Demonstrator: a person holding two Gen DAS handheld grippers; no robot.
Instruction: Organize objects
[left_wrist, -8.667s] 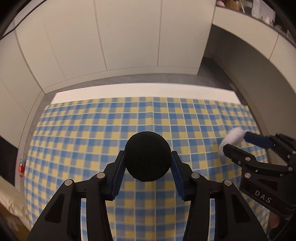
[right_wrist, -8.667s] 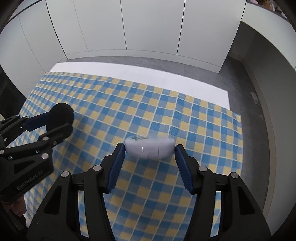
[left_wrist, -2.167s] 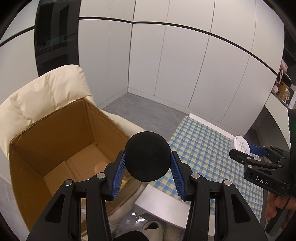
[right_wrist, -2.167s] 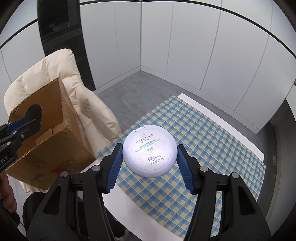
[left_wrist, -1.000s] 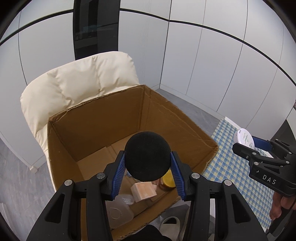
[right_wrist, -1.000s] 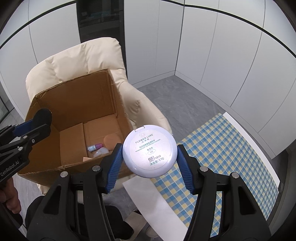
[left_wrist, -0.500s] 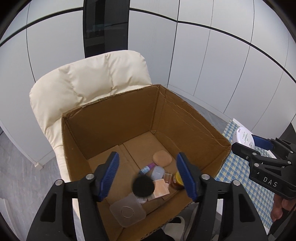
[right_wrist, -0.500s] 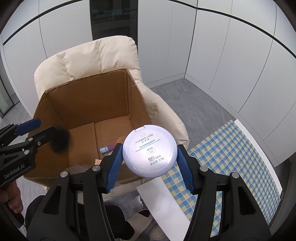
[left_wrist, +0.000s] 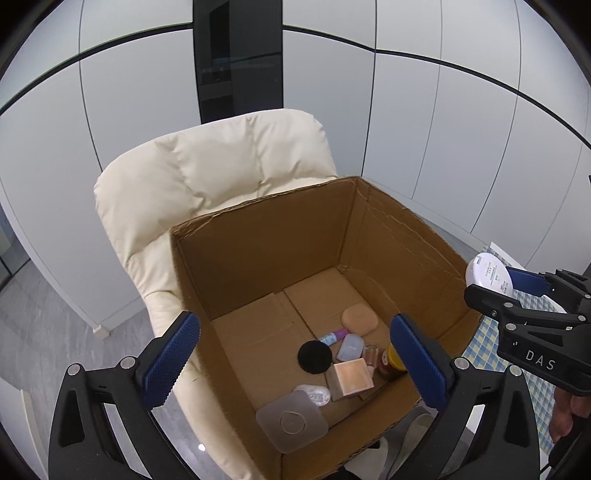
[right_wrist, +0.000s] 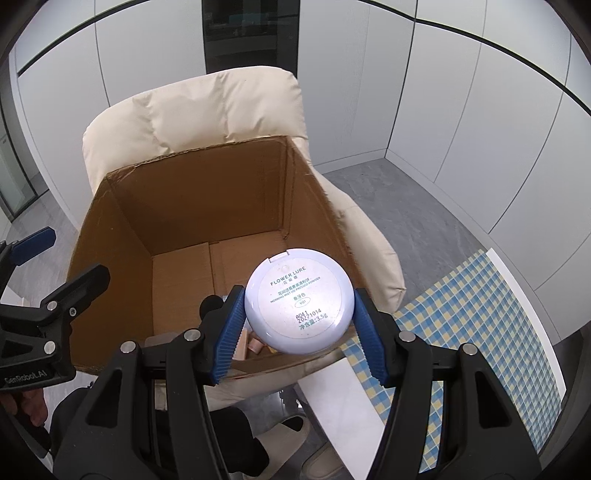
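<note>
The round white powder compact (right_wrist: 300, 301) is clamped between the blue pads of the right gripper (right_wrist: 300, 325), its labelled flat face turned up toward the camera. It is held above the near right rim of the open cardboard box (right_wrist: 110, 236), so the box interior lies ahead and to the left of it. The box rests on a cream armchair (right_wrist: 192, 107). Open room is seen on the box floor toward the far wall; the near corner is crowded by the black puff (left_wrist: 314, 356), a peach sponge (left_wrist: 359, 321) and small bottles and cases. The left gripper (left_wrist: 295, 362) is nearer the box middle; its jaws are opening with nothing between them. The checked bench (right_wrist: 476, 306) lies to the right, apart from the box.
</note>
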